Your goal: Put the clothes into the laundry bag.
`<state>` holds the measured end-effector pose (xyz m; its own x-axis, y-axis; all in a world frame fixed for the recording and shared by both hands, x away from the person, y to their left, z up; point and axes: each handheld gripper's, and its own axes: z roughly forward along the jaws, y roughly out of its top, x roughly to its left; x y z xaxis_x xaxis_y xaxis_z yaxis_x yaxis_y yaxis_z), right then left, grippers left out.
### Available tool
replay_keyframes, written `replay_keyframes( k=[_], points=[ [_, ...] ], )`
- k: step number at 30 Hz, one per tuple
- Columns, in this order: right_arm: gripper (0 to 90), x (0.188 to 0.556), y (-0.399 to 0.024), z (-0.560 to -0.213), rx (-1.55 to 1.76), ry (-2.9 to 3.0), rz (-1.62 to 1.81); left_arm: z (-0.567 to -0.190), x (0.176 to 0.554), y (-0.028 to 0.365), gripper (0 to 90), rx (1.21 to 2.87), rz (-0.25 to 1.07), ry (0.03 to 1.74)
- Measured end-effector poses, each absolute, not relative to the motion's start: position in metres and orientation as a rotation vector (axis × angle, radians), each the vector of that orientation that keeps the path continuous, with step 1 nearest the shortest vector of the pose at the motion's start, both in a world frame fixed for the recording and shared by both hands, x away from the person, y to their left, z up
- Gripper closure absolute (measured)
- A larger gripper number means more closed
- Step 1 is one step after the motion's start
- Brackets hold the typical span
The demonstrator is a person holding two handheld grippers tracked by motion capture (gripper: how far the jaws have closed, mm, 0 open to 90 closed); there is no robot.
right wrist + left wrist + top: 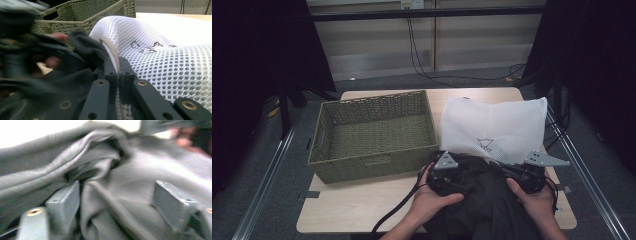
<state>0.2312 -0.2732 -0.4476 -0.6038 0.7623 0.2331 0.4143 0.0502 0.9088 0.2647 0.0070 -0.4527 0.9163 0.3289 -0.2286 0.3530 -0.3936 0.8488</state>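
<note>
White mesh bag (pixel 160 55), long axis crosswise, edge in clamped right gripper (pixel 117 72); left gripper (pixel 117 205) agape over dark cloth (pixel 120 170)

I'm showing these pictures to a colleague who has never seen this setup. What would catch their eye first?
Probably the white mesh bag on the table's right half, its edge pinched by the shut right tool. Next, the dark cloth bunched at the near edge, with the left tool standing open over its folds. Then the green woven basket on the left.
</note>
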Motion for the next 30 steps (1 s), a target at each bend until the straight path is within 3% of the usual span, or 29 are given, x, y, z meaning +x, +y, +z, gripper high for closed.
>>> replay_keyframes(
  k=[4, 7, 9, 11, 12, 14, 18, 23, 25, 28, 30],
  points=[
    [87.4, 0.232, -0.271, -0.448, 1.204, 2.018, 1.582, -0.456, 0.264, 0.013, 2.1, 2.092, -0.083, 0.477],
    [87.4, 0.233, -0.267, -0.449, 1.198, 2.026, 1.578, -0.49, 0.273, -0.001, 0.0, 2.171, -0.283, 0.544],
    [87.4, 0.234, -0.265, -0.452, 1.198, 2.041, 1.58, -0.499, 0.272, -0.008, 0.9, 2.197, -0.331, 0.521],
    [87.3, 0.235, -0.262, -0.457, 1.19, 2.062, 1.586, -0.498, 0.261, -0.022, 9.1, 2.287, -0.147, 0.444],
    [87.3, 0.235, -0.26, -0.46, 1.191, 2.071, 1.588, -0.498, 0.261, -0.022, 16.2, 2.287, -0.147, 0.444],
    [87.3, 0.236, -0.259, -0.463, 1.193, 2.08, 1.591, -0.496, 0.257, -0.025, 42.2, 2.267, -0.167, 0.405],
    [87.3, 0.236, -0.256, -0.461, 1.171, 2.082, 1.611, -0.492, 0.254, -0.025, 67.0, 2.221, -0.139, 0.401],
    [87.3, 0.225, -0.254, -0.442, 1.089, 2.07, 1.622, -0.469, 0.257, -0.013, 70.0, 1.956, -0.149, 0.461],
    [87.3, 0.214, -0.254, -0.423, 0.98, 2.037, 1.644, -0.448, 0.256, -0.012, 70.0, 1.847, -0.026, 0.394],
    [87.3, 0.205, -0.256, -0.407, 0.921, 1.989, 1.701, -0.445, 0.253, -0.023, 69.4, 1.855, 0.142, 0.34],
    [87.4, 0.202, -0.258, -0.405, 0.912, 2.001, 1.726, -0.463, 0.264, -0.034, 69.1, 1.971, 0.214, 0.47]
  ],
)
